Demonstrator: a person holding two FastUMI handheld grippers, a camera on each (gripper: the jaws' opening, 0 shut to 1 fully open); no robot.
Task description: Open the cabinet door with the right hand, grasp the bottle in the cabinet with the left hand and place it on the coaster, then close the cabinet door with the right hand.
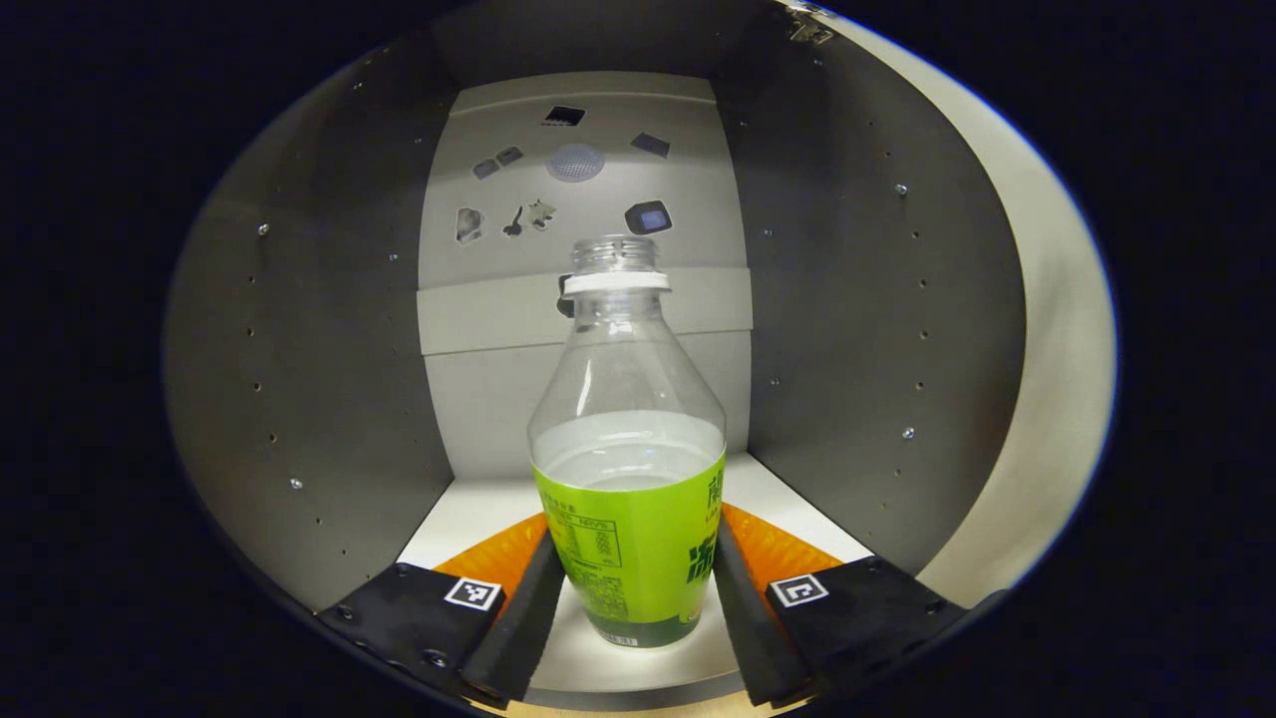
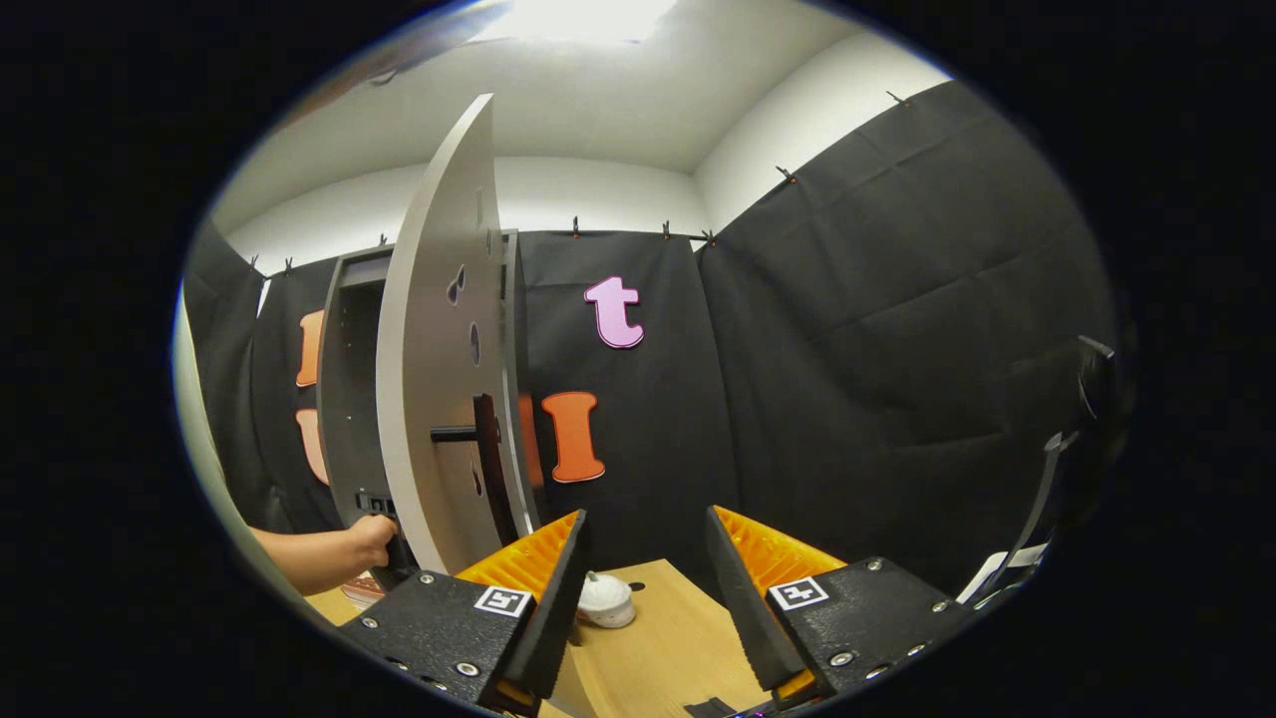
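Note:
A clear, capless bottle (image 1: pixel 628 479) with a green label and some liquid stands upright on the white floor of the cabinet (image 1: pixel 339 399). My left gripper (image 1: pixel 638 548) is open inside the cabinet. Its fingers (image 1: pixel 528 608) flank the bottle's lower label closely on both sides. In the right gripper view the grey cabinet door (image 2: pixel 439 379) stands swung open, seen nearly edge-on, with its dark handle (image 2: pixel 486 449) facing me. My right gripper (image 2: pixel 645 543) hangs open and empty over the wooden table (image 2: pixel 678 638), apart from the door. A hand (image 2: pixel 349 548) reaches into the cabinet at lower left.
A small white round object (image 2: pixel 606 598) lies on the table just beyond my right fingertips. The cabinet's dark side walls (image 1: pixel 847 329) close in on both sides of the bottle. A thin dark stand (image 2: pixel 1047 499) rises at the far right.

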